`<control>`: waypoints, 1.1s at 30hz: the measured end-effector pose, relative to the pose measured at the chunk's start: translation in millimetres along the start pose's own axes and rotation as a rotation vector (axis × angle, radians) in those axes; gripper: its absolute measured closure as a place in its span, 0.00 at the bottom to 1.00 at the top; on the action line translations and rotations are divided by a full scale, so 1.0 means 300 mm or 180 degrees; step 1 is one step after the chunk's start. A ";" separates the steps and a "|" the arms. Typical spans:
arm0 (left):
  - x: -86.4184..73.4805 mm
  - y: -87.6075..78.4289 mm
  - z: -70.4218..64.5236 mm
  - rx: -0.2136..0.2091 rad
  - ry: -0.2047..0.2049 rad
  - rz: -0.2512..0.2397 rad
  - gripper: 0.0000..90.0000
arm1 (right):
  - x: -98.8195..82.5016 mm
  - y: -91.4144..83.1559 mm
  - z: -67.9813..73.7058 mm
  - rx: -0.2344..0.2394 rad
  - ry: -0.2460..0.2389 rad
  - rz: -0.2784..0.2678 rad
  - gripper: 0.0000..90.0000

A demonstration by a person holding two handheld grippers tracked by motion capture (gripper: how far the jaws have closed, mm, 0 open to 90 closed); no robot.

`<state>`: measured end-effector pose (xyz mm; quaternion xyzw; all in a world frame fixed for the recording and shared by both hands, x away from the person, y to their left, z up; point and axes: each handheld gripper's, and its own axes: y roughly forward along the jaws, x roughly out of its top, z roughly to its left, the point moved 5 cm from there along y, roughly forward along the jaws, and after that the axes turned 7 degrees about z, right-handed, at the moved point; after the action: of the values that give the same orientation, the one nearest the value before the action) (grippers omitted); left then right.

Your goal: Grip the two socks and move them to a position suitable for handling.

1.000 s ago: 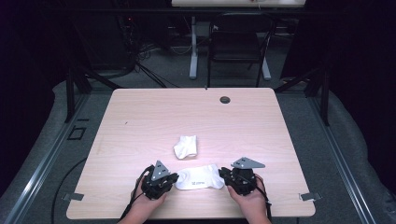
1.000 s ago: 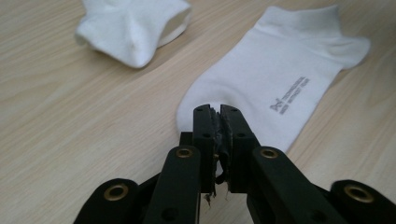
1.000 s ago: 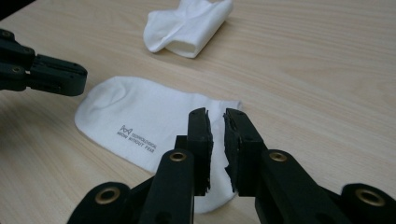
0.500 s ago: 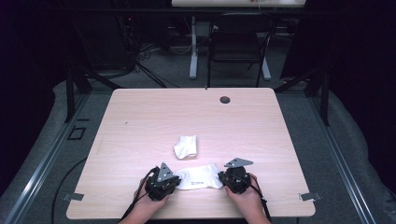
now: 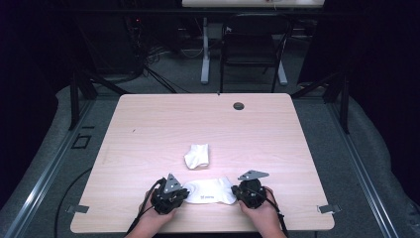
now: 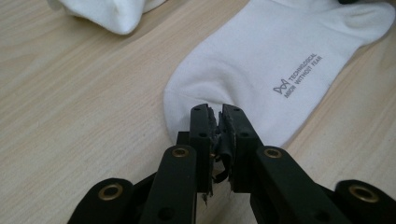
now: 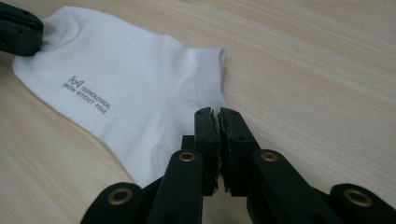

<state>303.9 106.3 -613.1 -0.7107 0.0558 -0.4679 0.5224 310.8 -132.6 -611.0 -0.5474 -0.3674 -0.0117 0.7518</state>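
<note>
A flat white sock (image 5: pixel 210 191) with grey print lies near the table's front edge, between my two grippers. My left gripper (image 5: pixel 174 194) is shut on its toe end; in the left gripper view the jaws (image 6: pixel 218 116) meet on the sock (image 6: pixel 280 60) at its rim. My right gripper (image 5: pixel 246 192) sits at the other end, by the cuff. Its jaws (image 7: pixel 218 119) have just been closing and now pinch the edge of the sock (image 7: pixel 126 79). The left gripper (image 7: pixel 18 30) also shows far off in that view, clamped on the toe. A second, crumpled white sock (image 5: pixel 197 155) lies farther back.
The light wooden table (image 5: pixel 277 144) has a small black round cap (image 5: pixel 238 105) near its far edge. A black chair (image 5: pixel 252 49) and a desk leg stand behind the table. The crumpled sock (image 6: pixel 107 11) lies close behind the flat one.
My right gripper has shifted slightly left and nearer the front edge, onto the sock's cuff end. The left gripper has stayed put on the toe.
</note>
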 end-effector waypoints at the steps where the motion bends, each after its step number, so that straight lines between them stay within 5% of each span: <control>1: -0.005 -0.005 0.000 -0.0002 -0.0009 0.0016 0.92 | -0.002 -0.001 0.004 -0.0011 -0.0032 0.0024 0.96; 18: -0.045 -0.046 0.006 -0.0058 -0.0217 0.0118 0.89 | -0.013 0.000 0.068 0.0112 -0.0140 0.0074 0.95; 27: -0.018 -0.084 0.040 -0.0112 -0.0397 -0.0102 0.72 | 0.007 -0.030 0.051 0.0187 -0.0059 -0.0112 0.85; 33: -0.013 -0.088 0.091 0.0031 -0.0473 -0.0211 0.66 | 0.024 -0.040 0.032 0.0136 -0.0070 -0.0230 0.76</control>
<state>310.7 139.1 -595.0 -0.7423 -0.0089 -0.4312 0.5129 305.8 -126.5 -596.0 -0.5177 -0.3953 -0.0251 0.7583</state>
